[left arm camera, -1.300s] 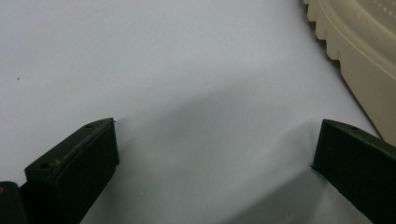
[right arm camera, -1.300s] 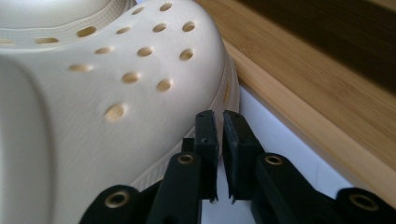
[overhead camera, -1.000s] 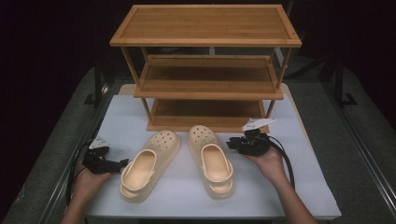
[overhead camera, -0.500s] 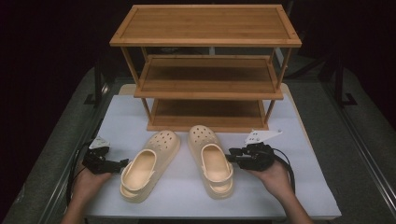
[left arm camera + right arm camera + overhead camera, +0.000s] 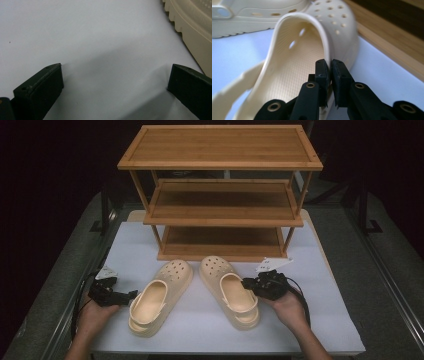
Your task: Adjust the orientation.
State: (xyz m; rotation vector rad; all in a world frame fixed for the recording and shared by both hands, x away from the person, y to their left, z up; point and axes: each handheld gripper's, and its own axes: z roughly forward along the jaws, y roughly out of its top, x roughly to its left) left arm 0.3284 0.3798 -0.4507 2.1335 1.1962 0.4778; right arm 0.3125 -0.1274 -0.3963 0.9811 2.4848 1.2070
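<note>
Two cream foam clogs lie toes-away on a white mat [image 5: 200,325]. My right gripper [image 5: 248,285] is at the right clog [image 5: 231,292], and its jaws have just been closing. In the right gripper view the right gripper [image 5: 330,65] is shut, with the right clog's [image 5: 294,55] side rim pinched between the pads. The left clog [image 5: 159,295] lies angled beside it, and the left gripper [image 5: 131,295] sits at its outer side. The left gripper [image 5: 116,75] stands open over bare mat, with the left clog's sole edge [image 5: 192,22] just off one jaw.
A three-tier wooden shoe rack [image 5: 222,195] stands behind the clogs, its bottom shelf [image 5: 387,32] close past the right clog's toe. The left clog [image 5: 262,10] also lies across the top of the right gripper view. Dark table borders flank the mat.
My right hand has slid left and a little toward me, onto the right clog, and its jaws have closed on the rim. The left hand and both clogs have stayed put.
</note>
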